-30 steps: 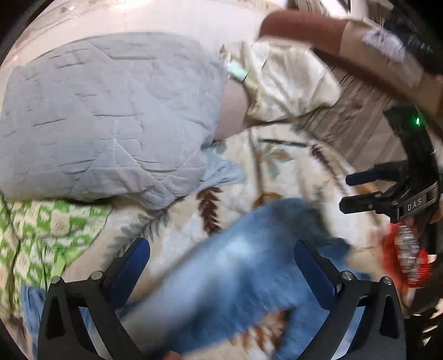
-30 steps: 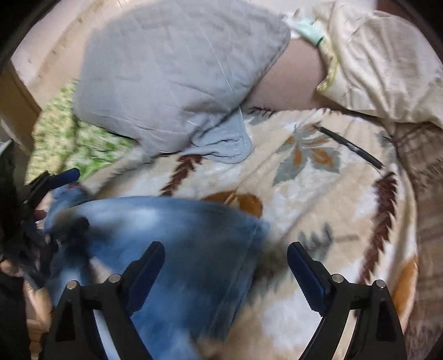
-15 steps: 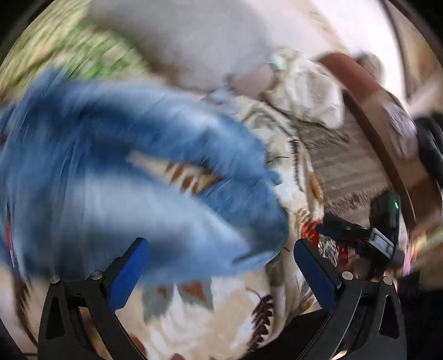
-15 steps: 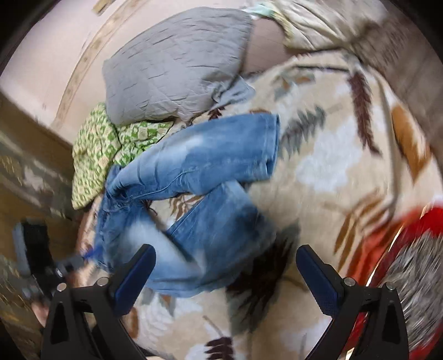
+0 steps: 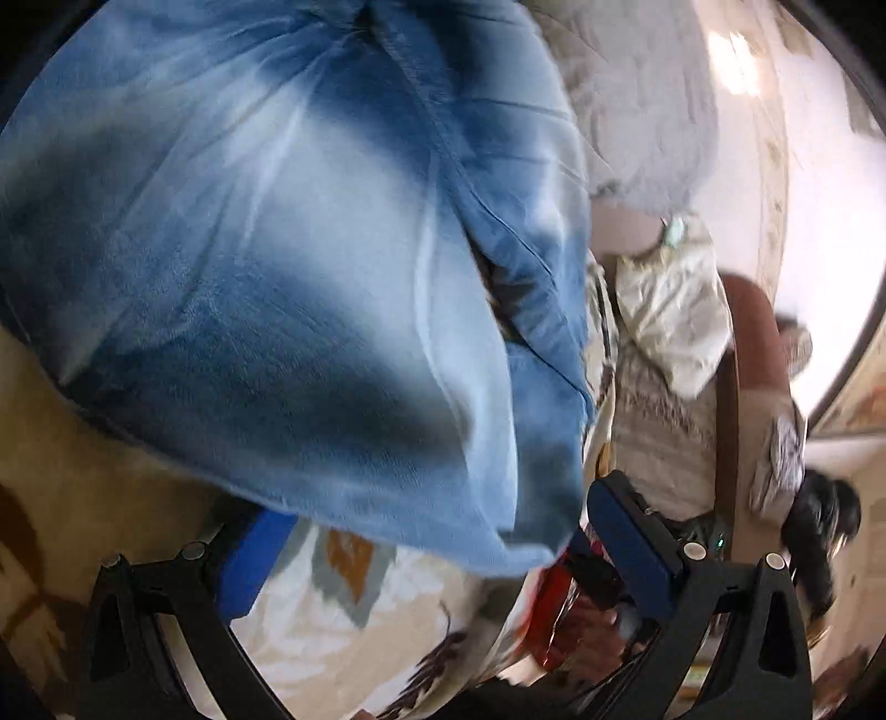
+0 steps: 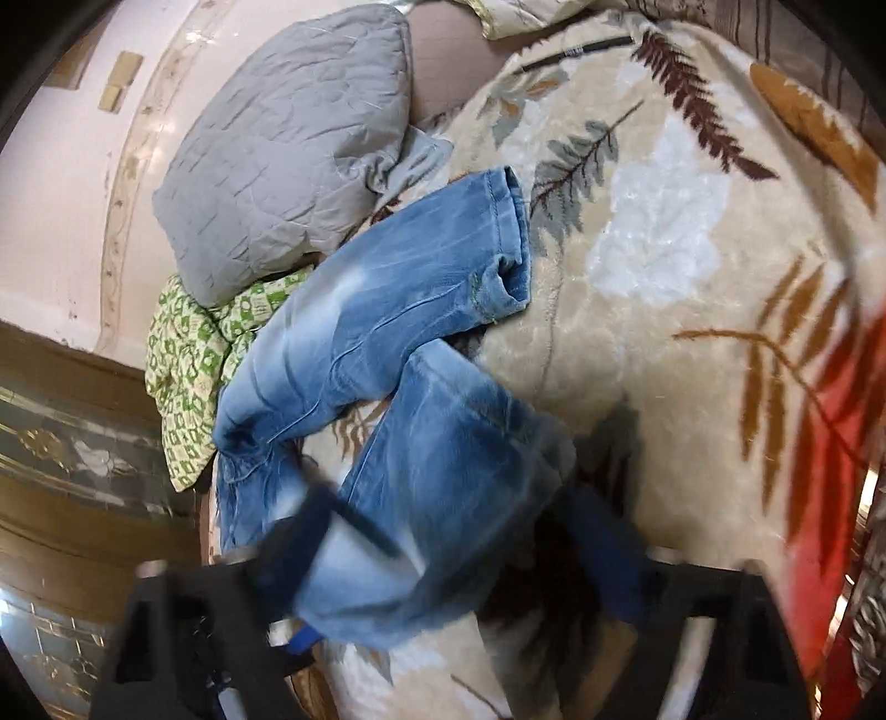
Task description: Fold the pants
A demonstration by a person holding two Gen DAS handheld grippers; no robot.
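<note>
Faded blue jeans (image 6: 387, 310) lie on a cream leaf-patterned blanket (image 6: 664, 232), the two legs spread in a V. My right gripper (image 6: 454, 554) is low over the nearer leg. Its jaws are closing with the leg's end between them, and the right finger still stands off the denim. In the left wrist view the jeans (image 5: 288, 266) fill most of the picture. My left gripper (image 5: 443, 554) stands open at a hem corner, and the cloth drapes over its left finger (image 5: 255, 559).
A grey quilted pillow (image 6: 288, 149) and a green patterned cloth (image 6: 188, 354) lie beyond the jeans by the wall. A cream cushion (image 5: 670, 299) rests against a brown bed frame (image 5: 747, 354). A black pen-like stick (image 6: 576, 52) lies on the blanket.
Both grippers have rolled and dropped towards the jeans. Denim now fills the left view. The right jaws have narrowed, with the near leg's end now between them.
</note>
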